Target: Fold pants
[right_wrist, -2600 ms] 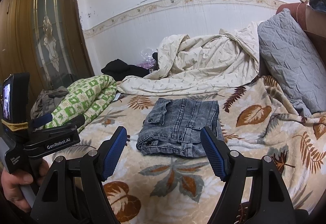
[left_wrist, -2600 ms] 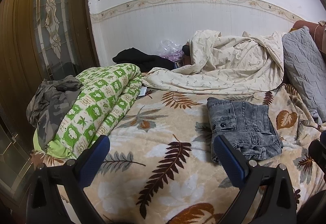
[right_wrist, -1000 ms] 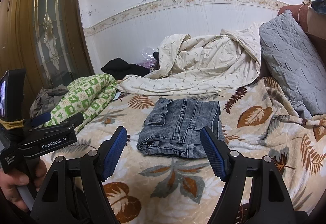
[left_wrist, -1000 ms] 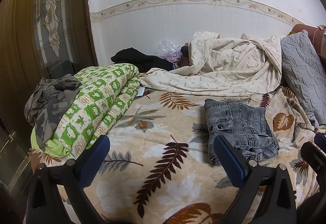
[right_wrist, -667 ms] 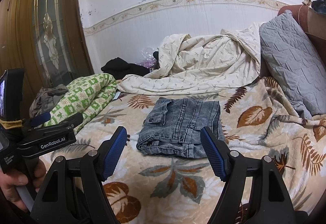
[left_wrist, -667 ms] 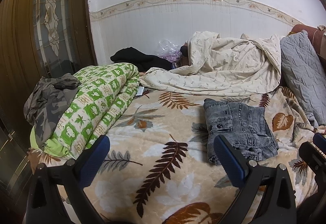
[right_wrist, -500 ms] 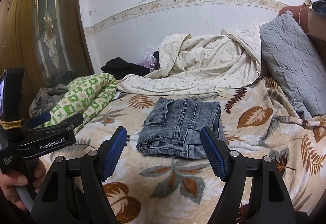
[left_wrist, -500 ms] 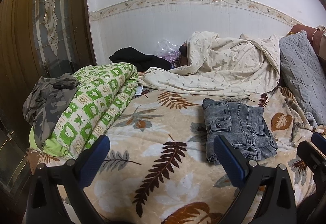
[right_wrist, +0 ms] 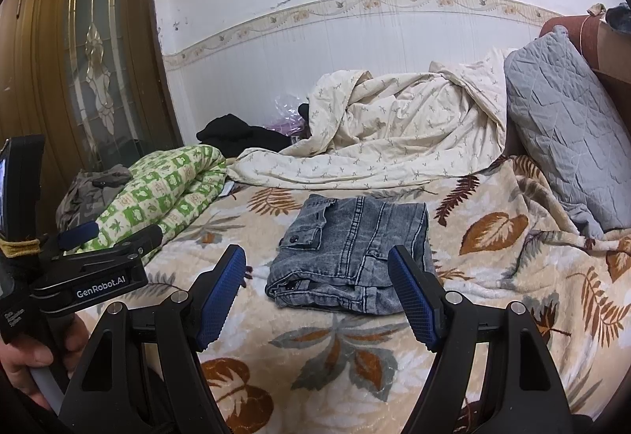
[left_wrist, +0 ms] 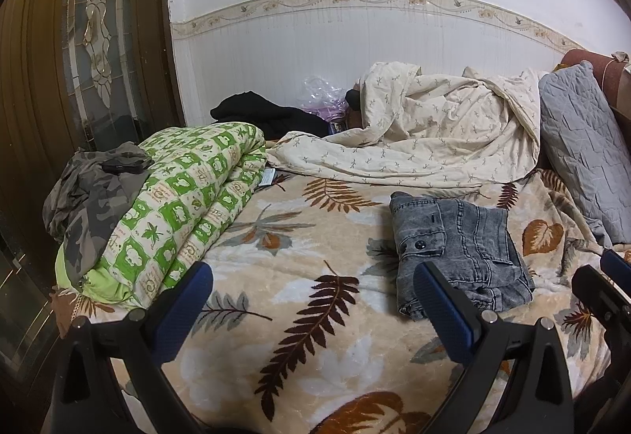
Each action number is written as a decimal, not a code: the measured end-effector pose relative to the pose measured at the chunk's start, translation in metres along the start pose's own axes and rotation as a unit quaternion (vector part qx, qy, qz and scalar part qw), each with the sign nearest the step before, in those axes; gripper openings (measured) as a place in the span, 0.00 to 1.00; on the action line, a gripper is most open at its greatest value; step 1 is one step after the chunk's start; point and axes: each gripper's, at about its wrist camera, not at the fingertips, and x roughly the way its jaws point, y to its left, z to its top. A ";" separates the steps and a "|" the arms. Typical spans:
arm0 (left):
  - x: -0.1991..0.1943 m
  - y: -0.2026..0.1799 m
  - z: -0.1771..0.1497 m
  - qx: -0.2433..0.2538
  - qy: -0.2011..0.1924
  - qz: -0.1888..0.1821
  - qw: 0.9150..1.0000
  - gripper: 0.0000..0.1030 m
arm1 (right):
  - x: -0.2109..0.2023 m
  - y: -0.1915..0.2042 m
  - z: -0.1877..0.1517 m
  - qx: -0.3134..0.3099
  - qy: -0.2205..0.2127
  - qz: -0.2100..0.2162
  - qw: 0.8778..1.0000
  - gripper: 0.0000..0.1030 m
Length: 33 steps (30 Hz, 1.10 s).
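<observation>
Only rightward, a hand [right_wrist: 27, 351] gripping the left hand-held gripper [right_wrist: 114, 236].

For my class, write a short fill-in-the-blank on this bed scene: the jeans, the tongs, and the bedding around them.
1. The grey jeans lie ____ into a compact bundle on the leaf-print blanket.
2. The right tongs hold ____ between their blue pads.
3. The rolled quilt left of the jeans is white and ____.
4. The left tongs stand ____.

Missing words: folded; nothing; green; open

White wall [left_wrist: 315, 51] with floral border — glazed wooden door [left_wrist: 79, 39] at left
</observation>
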 end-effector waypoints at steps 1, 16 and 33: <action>-0.001 0.000 0.001 0.000 -0.001 0.000 1.000 1.00 | -0.001 0.000 0.001 0.000 -0.001 0.000 1.000 0.72; -0.014 0.000 0.006 0.000 -0.012 -0.002 1.000 1.00 | -0.009 0.002 0.005 -0.004 -0.012 0.003 1.000 0.72; -0.010 -0.001 0.005 0.002 -0.008 -0.001 1.000 1.00 | -0.006 0.001 0.006 0.001 -0.004 0.004 1.000 0.72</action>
